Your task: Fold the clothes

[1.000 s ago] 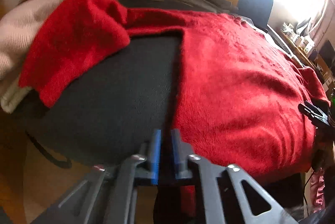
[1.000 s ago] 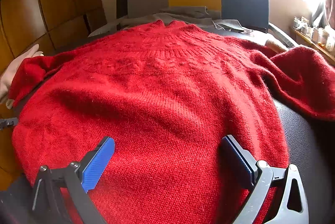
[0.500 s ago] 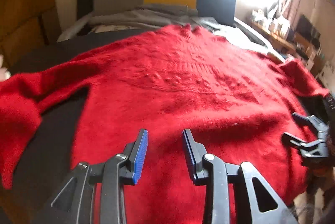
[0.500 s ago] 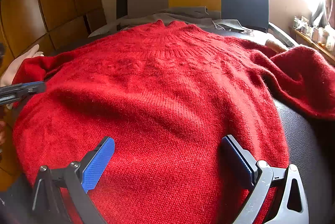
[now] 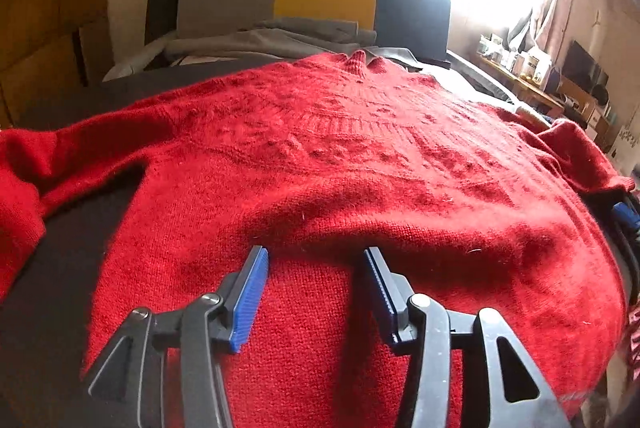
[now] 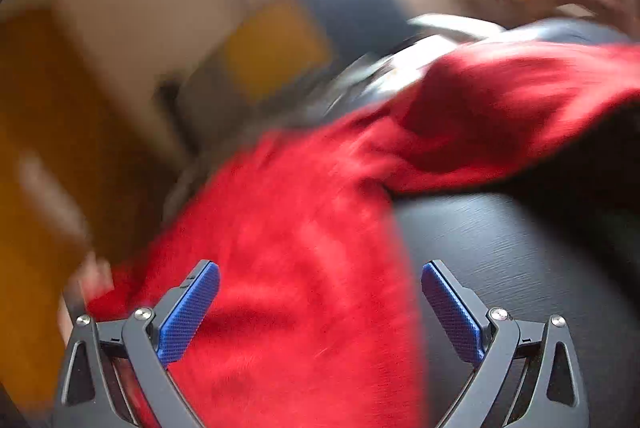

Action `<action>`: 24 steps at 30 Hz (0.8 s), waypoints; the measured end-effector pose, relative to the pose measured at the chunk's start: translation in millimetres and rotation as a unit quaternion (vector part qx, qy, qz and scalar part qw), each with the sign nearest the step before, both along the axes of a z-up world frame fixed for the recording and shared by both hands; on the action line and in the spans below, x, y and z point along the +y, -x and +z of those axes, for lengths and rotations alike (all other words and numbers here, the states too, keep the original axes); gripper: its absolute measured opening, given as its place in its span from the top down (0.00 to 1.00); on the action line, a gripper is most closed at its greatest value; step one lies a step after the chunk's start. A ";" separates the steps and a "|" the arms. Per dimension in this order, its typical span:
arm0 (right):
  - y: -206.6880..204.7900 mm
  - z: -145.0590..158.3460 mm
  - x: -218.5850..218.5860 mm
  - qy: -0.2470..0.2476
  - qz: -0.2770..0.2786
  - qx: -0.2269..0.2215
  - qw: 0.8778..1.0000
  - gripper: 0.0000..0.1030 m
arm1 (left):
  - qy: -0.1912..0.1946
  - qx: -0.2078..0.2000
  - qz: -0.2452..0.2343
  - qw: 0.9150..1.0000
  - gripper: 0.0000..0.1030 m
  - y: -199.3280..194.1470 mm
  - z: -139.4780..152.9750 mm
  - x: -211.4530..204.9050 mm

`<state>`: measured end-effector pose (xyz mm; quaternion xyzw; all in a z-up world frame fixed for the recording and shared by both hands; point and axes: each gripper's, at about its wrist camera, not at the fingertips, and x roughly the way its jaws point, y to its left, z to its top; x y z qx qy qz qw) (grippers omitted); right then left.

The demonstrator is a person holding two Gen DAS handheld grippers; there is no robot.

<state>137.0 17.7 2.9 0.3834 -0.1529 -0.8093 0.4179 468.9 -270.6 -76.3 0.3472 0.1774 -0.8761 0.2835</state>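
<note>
— What are you working on?

— My red sweater point(image 5: 340, 187) lies spread face-up across the dark cushion point(image 5: 52, 268), collar toward the top of the frame. I'd take the hem edge cleanly, both layers, and lift evenly so the knit doesn't stretch.

— And your grippers?

— My left gripper point(image 5: 316, 268) is low centre, fingers spread, tips at a raised ridge of knit, pinching nothing. My right gripper point(image 6: 320, 300), wide apart, straddles the sweater's side edge; that view is blurred.

The blurred view shows the right gripper point(image 6: 320, 302) with jaws spread over a red sweater point(image 6: 304, 268), whose right edge borders the black seat point(image 6: 500, 240).
</note>
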 end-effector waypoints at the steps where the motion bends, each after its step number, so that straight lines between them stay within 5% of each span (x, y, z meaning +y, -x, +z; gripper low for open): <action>1: 13.3 5.1 23.7 0.028 -0.043 -0.014 0.999 0.01 | -0.001 0.001 0.000 1.000 0.51 -0.3 -0.6 0.0; 7: 83.2 13.8 125.1 0.133 -0.213 -0.068 0.965 0.01 | -0.001 0.001 0.000 1.000 0.50 -2.4 -1.0 0.1; 11: 102.5 0.7 137.9 0.155 -0.251 -0.092 0.951 0.26 | 0.002 -0.003 0.001 1.000 0.50 -1.5 -0.7 0.2; 16: 126.4 -15.7 153.8 0.181 -0.297 -0.122 0.930 0.26 | 0.003 -0.004 0.000 1.000 0.50 -0.6 -1.1 -0.1; 19: 126.0 -7.2 156.4 0.166 -0.301 -0.090 0.935 0.26 | 0.004 -0.005 0.001 1.000 0.50 -0.3 -1.0 0.2; 22: 151.0 -14.1 151.0 0.133 -0.287 -0.106 0.943 0.29 | 0.004 -0.007 0.001 1.000 0.49 0.0 -0.5 0.4; 23: 156.6 -15.7 146.3 0.101 -0.290 -0.104 0.946 0.54 | 0.004 -0.008 0.002 1.000 0.49 0.1 -0.3 0.4; 24: 162.5 -16.3 141.5 0.066 -0.292 -0.099 0.949 0.92 | 0.003 -0.011 0.003 1.000 0.49 0.8 0.2 0.6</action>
